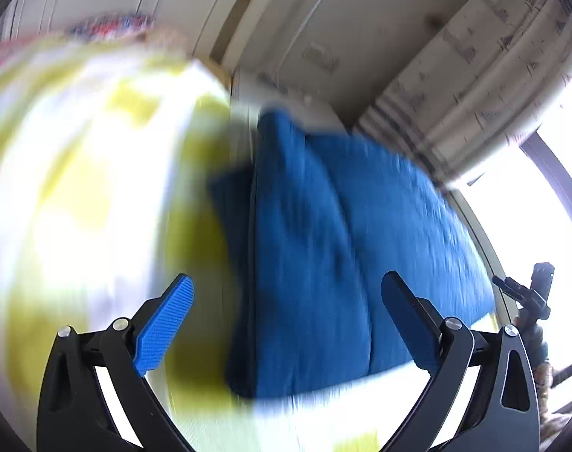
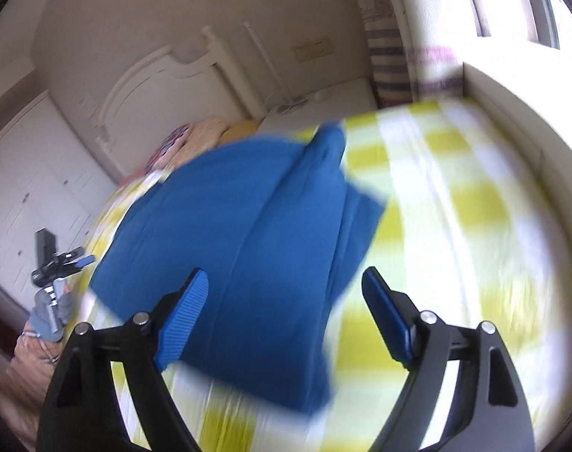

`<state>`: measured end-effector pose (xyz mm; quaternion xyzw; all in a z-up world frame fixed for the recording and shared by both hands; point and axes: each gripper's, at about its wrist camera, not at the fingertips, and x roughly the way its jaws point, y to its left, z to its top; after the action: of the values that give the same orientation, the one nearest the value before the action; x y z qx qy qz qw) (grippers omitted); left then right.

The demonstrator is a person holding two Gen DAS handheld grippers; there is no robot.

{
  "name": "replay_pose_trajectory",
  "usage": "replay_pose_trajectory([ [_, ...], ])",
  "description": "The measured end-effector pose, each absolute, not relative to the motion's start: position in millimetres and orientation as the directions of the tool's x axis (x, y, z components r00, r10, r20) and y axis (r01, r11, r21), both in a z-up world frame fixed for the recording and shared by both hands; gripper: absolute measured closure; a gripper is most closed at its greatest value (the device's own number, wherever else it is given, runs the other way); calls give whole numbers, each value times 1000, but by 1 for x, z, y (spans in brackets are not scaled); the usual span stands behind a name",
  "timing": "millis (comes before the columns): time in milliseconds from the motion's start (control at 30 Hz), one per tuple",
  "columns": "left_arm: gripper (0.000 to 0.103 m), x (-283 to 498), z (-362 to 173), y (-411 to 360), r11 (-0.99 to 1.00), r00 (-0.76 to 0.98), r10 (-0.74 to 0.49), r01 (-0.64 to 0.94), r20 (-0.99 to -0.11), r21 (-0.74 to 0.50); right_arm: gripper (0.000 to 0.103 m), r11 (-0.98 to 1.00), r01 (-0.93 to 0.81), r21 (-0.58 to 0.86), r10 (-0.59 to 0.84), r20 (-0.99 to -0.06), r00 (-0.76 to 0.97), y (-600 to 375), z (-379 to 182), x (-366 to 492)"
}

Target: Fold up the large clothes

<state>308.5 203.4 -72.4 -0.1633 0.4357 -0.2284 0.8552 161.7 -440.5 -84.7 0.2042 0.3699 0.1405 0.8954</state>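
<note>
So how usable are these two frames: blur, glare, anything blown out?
Left wrist view: heavy motion smear on the checked sheet, blue garment soft, window blown out at right. Right wrist view: milder blur, garment folds readable, glare from the window top right. Fisheye bending in both.

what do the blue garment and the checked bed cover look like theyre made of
Blue garment: looks like matte woven cotton, with soft creases and no sheen. Yellow-and-white checked cover: probably a light cotton sheet lying flat; blur hides the weave.
</note>
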Motion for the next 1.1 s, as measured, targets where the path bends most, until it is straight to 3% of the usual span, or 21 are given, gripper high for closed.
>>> replay_pose_trajectory([
  [133,5,290,-103,197,850,525,-520,238,-674,-470,20,886,-87,455,392,-637,664,-420,-114,150],
  [200,6,295,-106,189,825,521,-554,240,-649,-511,32,902,-81,425,363,-640,677,-412,-117,155],
  [267,35,298,-103,181,810,547,-566,228,-617,-540,50,918,-73,390,326,-636,699,-400,-112,157],
  [300,42,297,-102,174,827,568,-539,215,-622,-520,54,926,-62,372,304,-640,706,-395,-110,155],
  [333,58,293,-102,167,830,572,-535,221,-622,-511,60,935,-54,350,282,-646,709,-387,-108,149],
  [433,68,272,-99,162,852,599,-506,233,-621,-469,69,932,-25,362,268,-639,721,-384,-108,136],
  [800,67,124,-100,198,854,611,-506,255,-609,-454,69,913,-103,394,345,-614,710,-354,-112,26],
  [1100,65,71,-99,206,864,616,-493,260,-615,-432,62,915,-109,387,349,-629,695,-344,-111,-33],
])
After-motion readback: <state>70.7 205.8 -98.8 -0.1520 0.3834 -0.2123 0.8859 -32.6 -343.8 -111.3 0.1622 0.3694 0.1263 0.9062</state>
